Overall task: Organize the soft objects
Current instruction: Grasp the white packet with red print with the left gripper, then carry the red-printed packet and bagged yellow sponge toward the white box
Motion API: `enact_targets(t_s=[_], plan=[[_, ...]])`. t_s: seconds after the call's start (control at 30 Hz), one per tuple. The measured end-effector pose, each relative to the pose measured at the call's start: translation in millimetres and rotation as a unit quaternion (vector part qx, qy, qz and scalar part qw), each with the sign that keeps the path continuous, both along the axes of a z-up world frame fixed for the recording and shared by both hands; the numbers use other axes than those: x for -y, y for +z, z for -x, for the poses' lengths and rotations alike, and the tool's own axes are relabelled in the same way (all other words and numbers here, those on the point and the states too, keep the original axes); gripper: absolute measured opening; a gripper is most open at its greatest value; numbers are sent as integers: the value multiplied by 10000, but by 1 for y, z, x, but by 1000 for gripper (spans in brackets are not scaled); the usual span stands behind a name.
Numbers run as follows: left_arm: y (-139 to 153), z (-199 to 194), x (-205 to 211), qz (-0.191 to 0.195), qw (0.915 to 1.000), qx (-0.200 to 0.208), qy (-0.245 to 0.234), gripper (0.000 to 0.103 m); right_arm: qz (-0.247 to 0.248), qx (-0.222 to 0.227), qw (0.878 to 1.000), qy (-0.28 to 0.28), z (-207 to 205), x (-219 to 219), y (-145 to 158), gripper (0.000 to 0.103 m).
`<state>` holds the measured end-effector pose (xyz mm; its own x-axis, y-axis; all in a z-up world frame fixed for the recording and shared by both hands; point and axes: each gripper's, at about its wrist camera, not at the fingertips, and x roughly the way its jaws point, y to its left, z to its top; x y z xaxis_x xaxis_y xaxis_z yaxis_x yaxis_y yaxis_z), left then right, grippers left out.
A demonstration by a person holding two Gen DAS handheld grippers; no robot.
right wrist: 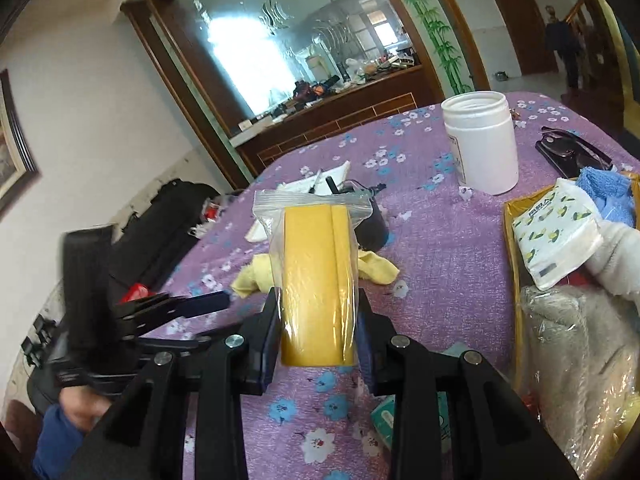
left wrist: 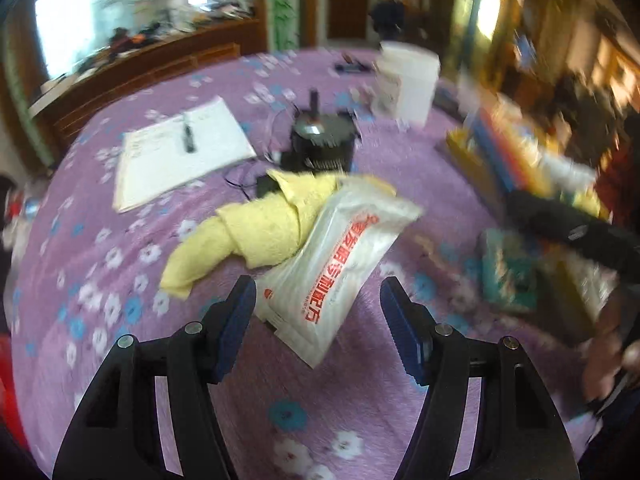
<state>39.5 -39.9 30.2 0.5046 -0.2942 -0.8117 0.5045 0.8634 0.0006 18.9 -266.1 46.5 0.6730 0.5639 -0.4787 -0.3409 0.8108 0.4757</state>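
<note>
Currently the right gripper clamps a bagged yellow sponge, held upright above the purple tablecloth. The left gripper is wide open and empty, just short of a white plastic packet overlapping a yellow cloth. Judged light, soft and slippery; grip the packet mid-body.

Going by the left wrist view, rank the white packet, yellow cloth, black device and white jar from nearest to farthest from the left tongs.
1. White packet, just ahead of the open left tongs.
2. Yellow cloth, behind-left, partly under the packet.
3. Black device, centre.
4. White jar, far right.
</note>
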Motion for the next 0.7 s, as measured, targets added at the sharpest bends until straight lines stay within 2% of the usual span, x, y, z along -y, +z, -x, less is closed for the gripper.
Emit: enact_targets(t_s=[0.13, 0.2, 0.27, 0.3, 0.33, 0.43, 0.53, 0.57, 0.63, 0.7], plan=[[-17, -10, 14, -457, 9982, -151, -365, 65, -123, 4, 9999, 60, 1, 0, 2, 33], [-21, -10, 25, -663, 9966, -58, -476, 65, -194, -57, 9998, 49, 0, 3, 0, 33], [-25, -12, 38, -885, 9951, 73, -436, 65, -225, -49, 9997, 30, -1, 6, -1, 33], [-27, -15, 44, -995, 9945, 170, -271, 65, -222, -25, 9997, 4, 0, 6, -1, 33], [-28, -16, 46, -973, 9949, 235, -111, 65, -214, -1, 9998, -24, 1, 7, 0, 33], [-28, -16, 40, -626, 9969, 222, 417, 53, -231, 4, 9997, -62, 3, 9, -1, 33], [-23, 0, 34, -401, 9957, 252, 799, 48, -204, -1, 9998, -54, 6, 8, -1, 33], [-20, 8, 30, -220, 9952, 223, 929, 43, -186, 4, 9998, -47, 6, 8, -1, 33], [-12, 26, 20, 185, 9910, 223, 1310, 43, -143, 37, 9999, -39, 8, 6, 0, 33], [-6, 44, 14, 444, 9835, 395, 1710, 43, -105, 67, 9999, -38, 9, 5, 0, 33]])
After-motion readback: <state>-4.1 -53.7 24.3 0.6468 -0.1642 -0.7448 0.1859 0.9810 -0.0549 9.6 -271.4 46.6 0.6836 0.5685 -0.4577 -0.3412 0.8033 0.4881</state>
